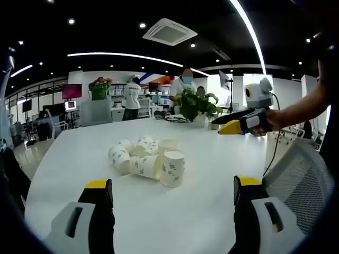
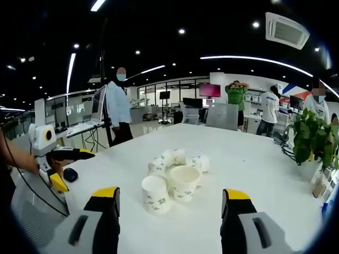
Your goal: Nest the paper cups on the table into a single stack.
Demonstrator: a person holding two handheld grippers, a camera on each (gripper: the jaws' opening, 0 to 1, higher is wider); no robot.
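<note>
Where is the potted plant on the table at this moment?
In the left gripper view the potted plant stands at the table's far edge, beyond the paper cups; in the right gripper view it is at the right.

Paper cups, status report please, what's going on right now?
Left gripper open, right gripper open, both empty. Paper cups loose in a cluster, unstacked. Nothing in the way.

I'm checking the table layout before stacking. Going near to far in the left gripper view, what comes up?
Left gripper jaws → cluster of paper cups on the white table → potted plant → people standing at the back.
</note>
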